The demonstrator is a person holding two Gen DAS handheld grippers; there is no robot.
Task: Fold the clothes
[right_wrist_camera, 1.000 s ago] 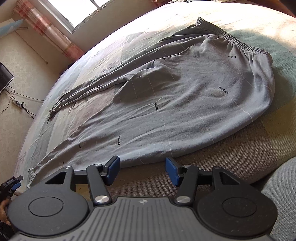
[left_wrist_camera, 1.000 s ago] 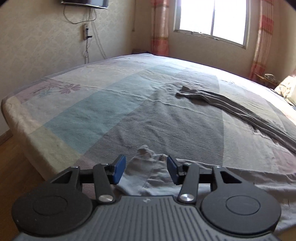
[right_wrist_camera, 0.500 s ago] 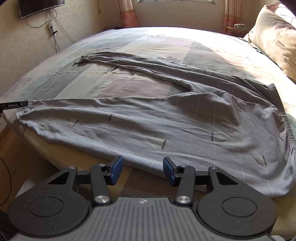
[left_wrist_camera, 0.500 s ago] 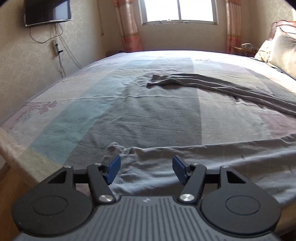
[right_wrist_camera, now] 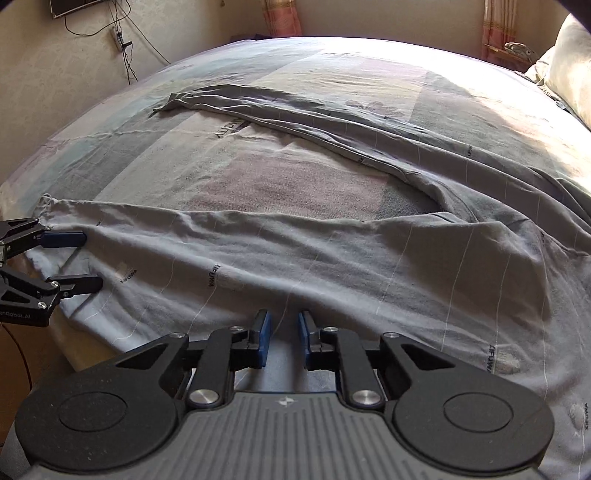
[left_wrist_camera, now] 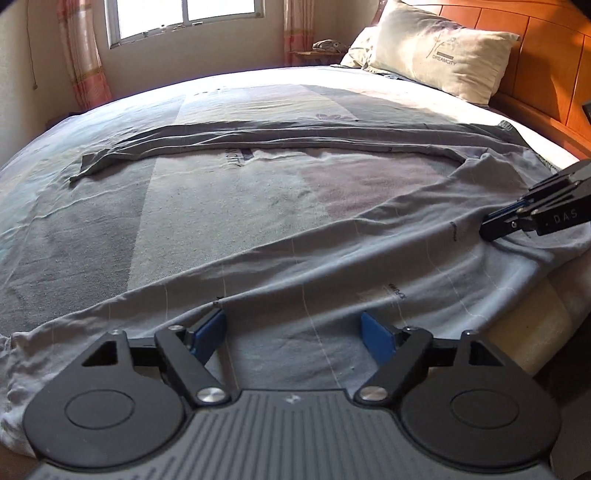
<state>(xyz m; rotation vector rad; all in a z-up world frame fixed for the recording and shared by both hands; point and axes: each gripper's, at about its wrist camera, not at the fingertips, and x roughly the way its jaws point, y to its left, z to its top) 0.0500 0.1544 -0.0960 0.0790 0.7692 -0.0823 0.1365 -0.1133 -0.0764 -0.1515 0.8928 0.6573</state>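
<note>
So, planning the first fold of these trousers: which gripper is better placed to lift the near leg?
Probably the right gripper: its jaws are closing on the trousers edge, while the left gripper is opening.

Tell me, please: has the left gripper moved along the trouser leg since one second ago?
Yes. The left gripper, jaws opening, was at the cuff of the trousers; now it is further along the near leg, toward the pillow.

Home bedroom: bed (left_wrist_camera: 258, 206), pillow (left_wrist_camera: 443, 62), curtained window (left_wrist_camera: 184, 18).
</note>
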